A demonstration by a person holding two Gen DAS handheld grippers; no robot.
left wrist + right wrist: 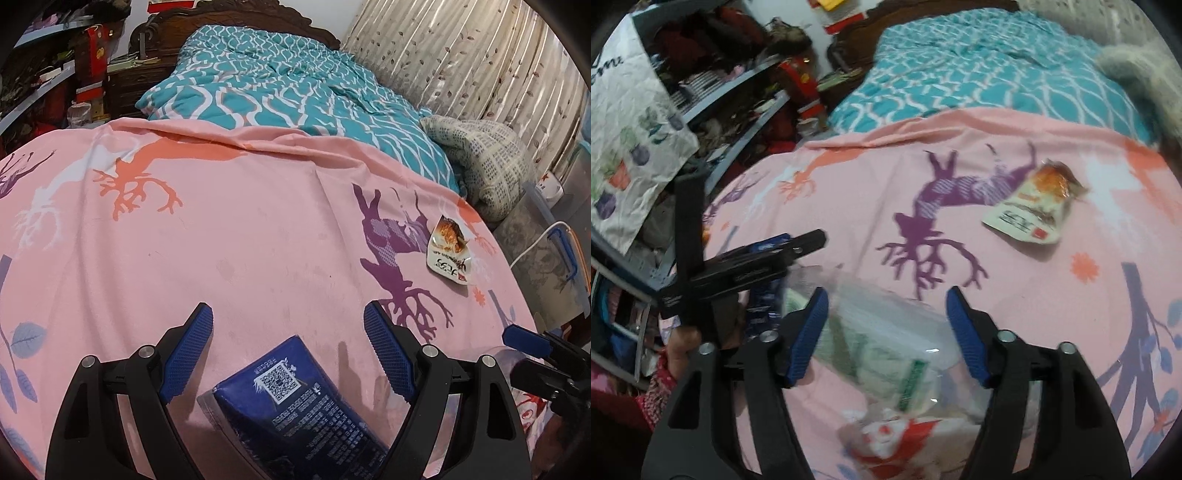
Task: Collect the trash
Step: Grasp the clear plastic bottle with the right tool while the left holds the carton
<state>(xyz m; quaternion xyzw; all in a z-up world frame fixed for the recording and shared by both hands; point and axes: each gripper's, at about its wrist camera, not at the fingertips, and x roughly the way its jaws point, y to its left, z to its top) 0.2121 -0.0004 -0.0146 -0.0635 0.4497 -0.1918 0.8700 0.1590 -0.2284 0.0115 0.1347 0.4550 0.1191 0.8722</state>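
Note:
My left gripper [288,306] stands open over the pink bed sheet [258,240]. A dark blue wrapper [295,398] with a QR code lies between its arms, behind the pads and touching neither. My right gripper [888,291] is open too. A clear plastic bag [886,343] with green and white contents sits between its jaws, and a red and white wrapper [894,439] lies under it. A white and orange snack wrapper [448,251] [1034,206] lies flat on the sheet, further ahead and to the right of both grippers.
A teal patterned quilt [295,85] covers the far half of the bed, with a grey checked pillow [484,155] beside the curtain [461,55]. Cluttered shelves [731,92] stand along the left of the bed. A hand [679,343] holds the left gripper [757,258].

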